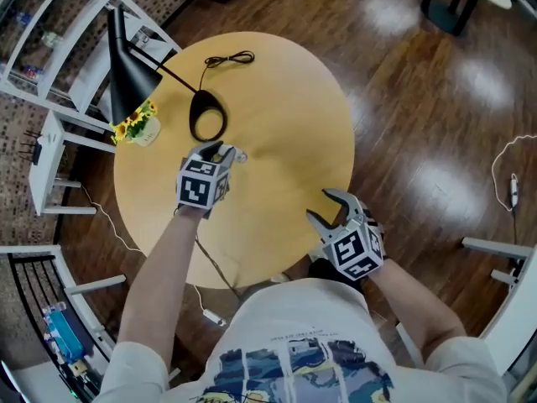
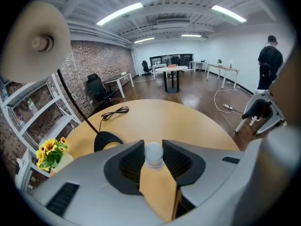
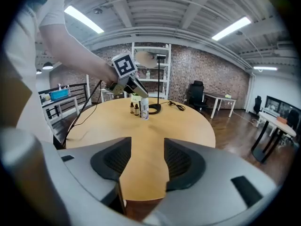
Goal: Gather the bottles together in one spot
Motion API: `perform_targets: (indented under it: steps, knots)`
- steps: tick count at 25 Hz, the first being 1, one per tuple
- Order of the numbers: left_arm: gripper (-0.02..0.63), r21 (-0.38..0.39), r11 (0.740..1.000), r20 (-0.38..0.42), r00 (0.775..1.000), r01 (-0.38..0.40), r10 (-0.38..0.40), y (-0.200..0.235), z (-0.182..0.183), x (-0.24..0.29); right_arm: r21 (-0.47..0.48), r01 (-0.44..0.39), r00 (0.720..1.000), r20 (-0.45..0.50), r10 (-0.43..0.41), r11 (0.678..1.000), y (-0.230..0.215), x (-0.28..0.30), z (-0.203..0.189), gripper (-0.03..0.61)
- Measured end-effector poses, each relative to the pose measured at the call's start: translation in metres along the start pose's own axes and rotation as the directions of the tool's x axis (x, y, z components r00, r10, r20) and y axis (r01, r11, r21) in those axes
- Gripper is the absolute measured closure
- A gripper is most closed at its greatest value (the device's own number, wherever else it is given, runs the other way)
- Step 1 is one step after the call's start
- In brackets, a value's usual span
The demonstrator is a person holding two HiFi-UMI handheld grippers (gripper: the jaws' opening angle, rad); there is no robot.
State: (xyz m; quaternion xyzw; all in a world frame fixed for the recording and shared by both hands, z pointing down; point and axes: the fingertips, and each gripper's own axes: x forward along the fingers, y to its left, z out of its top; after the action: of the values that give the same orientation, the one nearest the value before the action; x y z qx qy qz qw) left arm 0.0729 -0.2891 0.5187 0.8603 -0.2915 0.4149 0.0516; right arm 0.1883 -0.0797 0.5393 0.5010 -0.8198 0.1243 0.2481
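White-capped bottle is clamped in my left claw to set down by the two little brown bottles on the tabletop; right claw is wide open, empty.

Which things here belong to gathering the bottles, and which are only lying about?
For the job:
- tall bottle, gripped by the left gripper
- two small bottles beside it
- right gripper, open and empty

Lying about:
- lamp
- sunflowers
- cable
- table, only the surface
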Motion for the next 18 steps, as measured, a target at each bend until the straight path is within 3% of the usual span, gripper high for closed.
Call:
perform_targets:
  steps: [6,11,18]
  knots:
    - [0.495,-0.016,0.999,-0.03,0.999,-0.035,0.035,0.027,0.001,0.036,0.049,-0.053,0.991,-0.122,0.058,0.997,-0.028,0.034,0.009,0.331]
    - [0.495,-0.018,0.998,-0.052,0.997,-0.055,0.054,0.041,-0.001,0.054,0.025,-0.052,0.992,-0.11,0.054,0.998,-0.051,0.05,0.038,0.333]
    - [0.495,-0.004,0.998,-0.076,0.995,-0.068,0.068,0.052,-0.001,0.066,0.073,-0.066,0.985,-0.152,0.077,0.995,-0.043,0.051,0.009,0.333]
